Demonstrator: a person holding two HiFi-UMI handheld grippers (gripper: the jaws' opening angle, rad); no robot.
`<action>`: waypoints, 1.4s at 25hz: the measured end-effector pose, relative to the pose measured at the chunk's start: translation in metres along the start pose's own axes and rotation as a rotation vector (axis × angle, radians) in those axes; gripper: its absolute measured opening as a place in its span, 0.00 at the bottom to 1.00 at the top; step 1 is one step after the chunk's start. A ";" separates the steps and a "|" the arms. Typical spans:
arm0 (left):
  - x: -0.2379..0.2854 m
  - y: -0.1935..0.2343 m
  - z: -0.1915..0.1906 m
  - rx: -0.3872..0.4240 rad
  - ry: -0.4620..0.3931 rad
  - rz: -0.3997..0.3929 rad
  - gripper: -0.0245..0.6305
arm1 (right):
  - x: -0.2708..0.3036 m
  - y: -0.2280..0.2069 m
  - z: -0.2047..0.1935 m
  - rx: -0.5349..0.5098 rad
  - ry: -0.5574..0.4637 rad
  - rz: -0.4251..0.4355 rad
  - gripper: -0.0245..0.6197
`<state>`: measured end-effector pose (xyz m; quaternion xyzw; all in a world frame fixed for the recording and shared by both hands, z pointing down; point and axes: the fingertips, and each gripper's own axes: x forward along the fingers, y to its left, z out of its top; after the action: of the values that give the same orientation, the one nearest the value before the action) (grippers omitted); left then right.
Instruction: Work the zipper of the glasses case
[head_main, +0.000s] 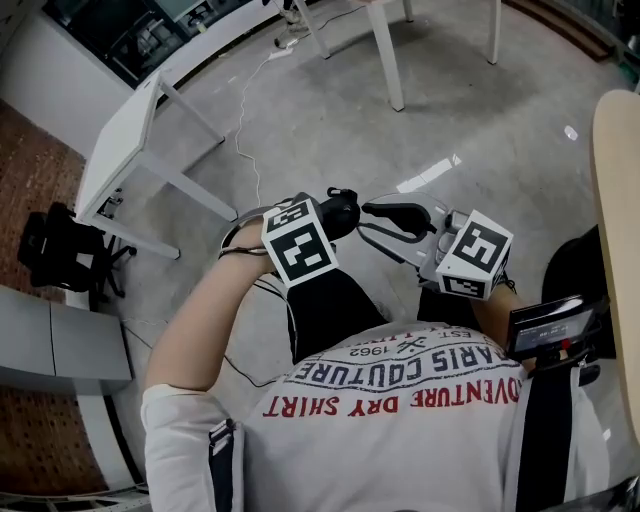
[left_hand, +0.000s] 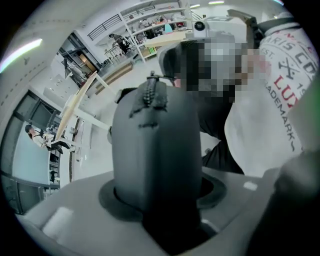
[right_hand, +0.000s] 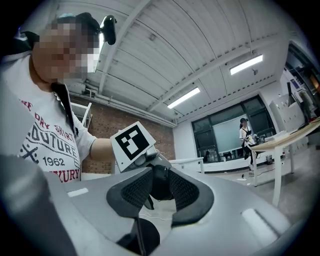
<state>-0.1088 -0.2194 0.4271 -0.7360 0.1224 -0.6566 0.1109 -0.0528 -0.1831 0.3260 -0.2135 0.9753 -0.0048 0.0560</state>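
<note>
1. Black, rounded fabric glasses case (left_hand: 155, 150) is clamped in my left gripper (head_main: 325, 222), with its long axis along the jaws and its zipper (left_hand: 150, 94) end pointing away.
2. My right gripper (right_hand: 152, 186) is spread wide, and only its view shows the case's end in the gap.

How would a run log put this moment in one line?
left tongs: shut on case | right tongs: open, facing case end | zipper: not gripped
</note>
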 end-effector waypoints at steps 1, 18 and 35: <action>0.000 -0.002 0.003 0.001 -0.005 -0.005 0.41 | 0.000 0.000 0.001 -0.001 -0.007 -0.002 0.19; 0.001 -0.011 0.016 0.029 -0.075 -0.030 0.41 | -0.002 -0.004 0.001 -0.027 0.013 -0.009 0.08; -0.004 -0.044 0.034 0.189 -0.269 -0.109 0.41 | -0.020 0.024 0.008 -0.170 0.184 0.294 0.08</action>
<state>-0.0739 -0.1765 0.4333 -0.8089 0.0043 -0.5659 0.1593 -0.0443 -0.1527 0.3192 -0.0715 0.9939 0.0663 -0.0513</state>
